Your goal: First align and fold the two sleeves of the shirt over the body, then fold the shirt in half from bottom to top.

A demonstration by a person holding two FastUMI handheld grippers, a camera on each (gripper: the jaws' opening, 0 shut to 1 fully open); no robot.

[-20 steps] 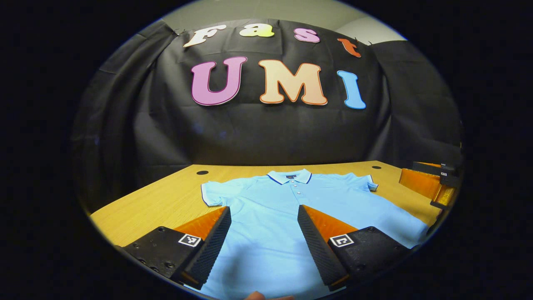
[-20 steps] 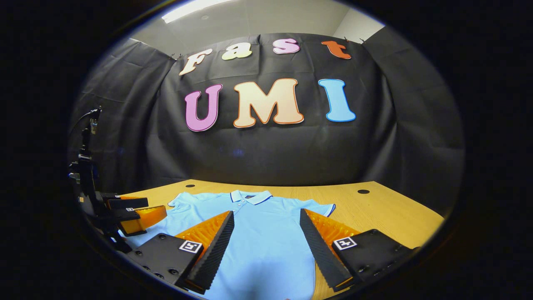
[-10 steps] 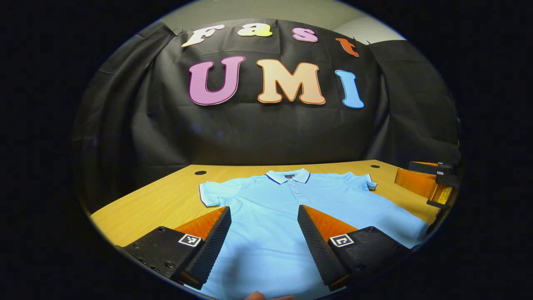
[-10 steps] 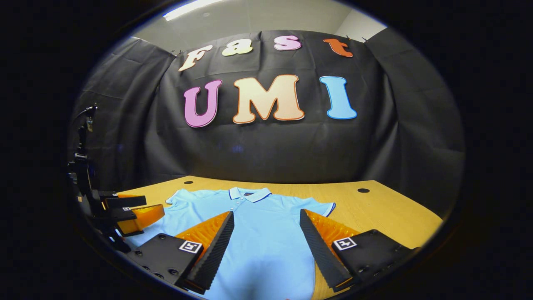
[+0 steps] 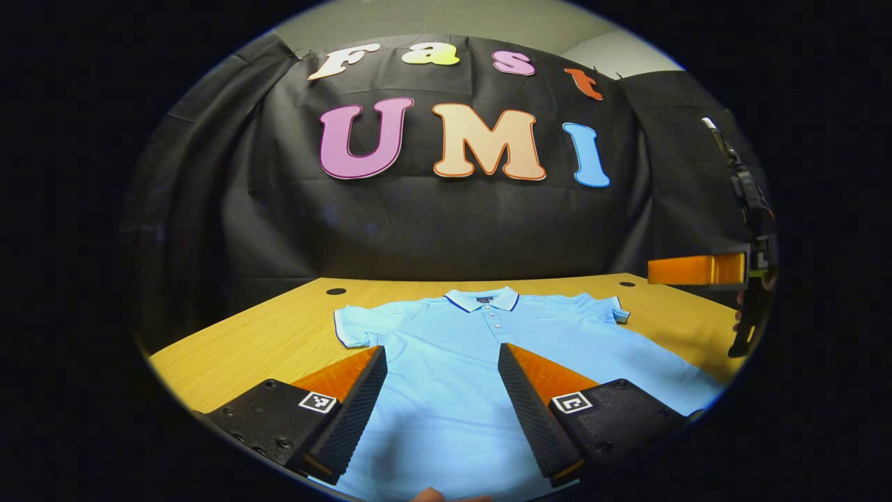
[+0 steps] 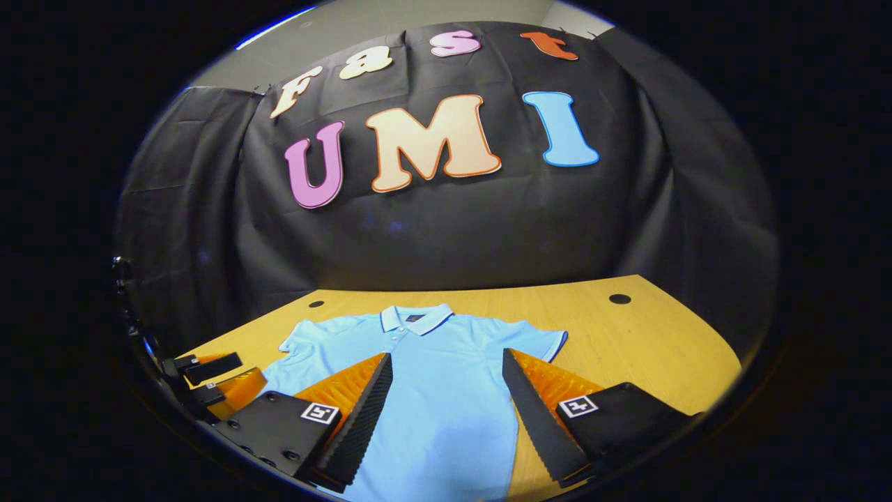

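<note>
Your right gripper has just risen above the flat shirt; both grippers gape wide, sleeves unfolded.

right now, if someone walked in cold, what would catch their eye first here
The light blue polo shirt stands out first, lying flat and unfolded, collar toward the black cloth wall, on the wooden table. Next come the left gripper and the right gripper, each open above the shirt's lower part and gripping nothing.
</note>
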